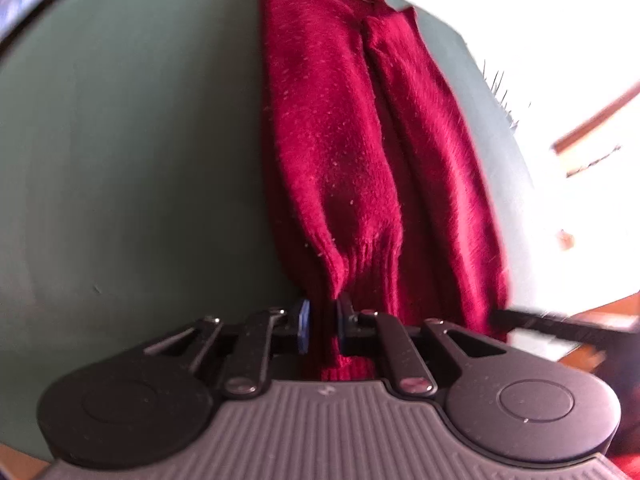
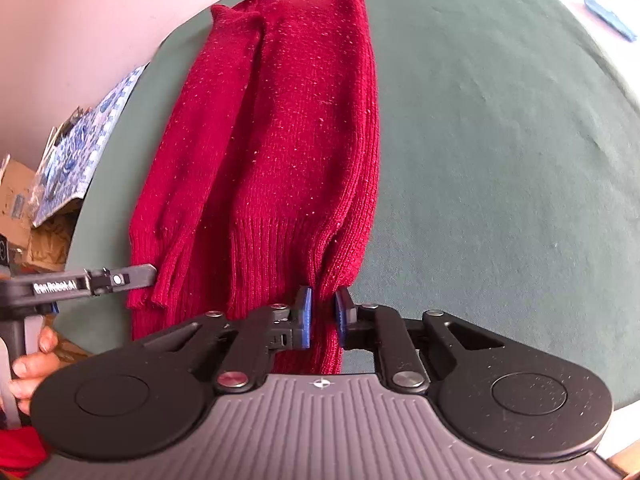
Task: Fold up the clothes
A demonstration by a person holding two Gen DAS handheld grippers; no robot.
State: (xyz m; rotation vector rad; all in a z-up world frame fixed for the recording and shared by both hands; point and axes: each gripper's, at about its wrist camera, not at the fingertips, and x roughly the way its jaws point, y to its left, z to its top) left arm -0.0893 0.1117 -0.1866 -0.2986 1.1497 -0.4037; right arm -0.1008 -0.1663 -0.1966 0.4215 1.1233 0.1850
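I have the red sweater (image 2: 280, 140) lying lengthwise on the green surface (image 2: 500, 140), sleeves laid in over the body. Both the left gripper (image 1: 320, 322) and the right gripper (image 2: 322, 316) have their jaws pinched on the ribbed hem. I judge a hem-to-collar fold is in hand, needing both corners lifted evenly.

A deep red knit sweater (image 2: 288, 140) flecked with pale lint lies on a dull green cloth (image 2: 500, 140); black grippers show blue pads (image 2: 306, 316), beside blue-and-white patterned fabric (image 2: 80, 132).
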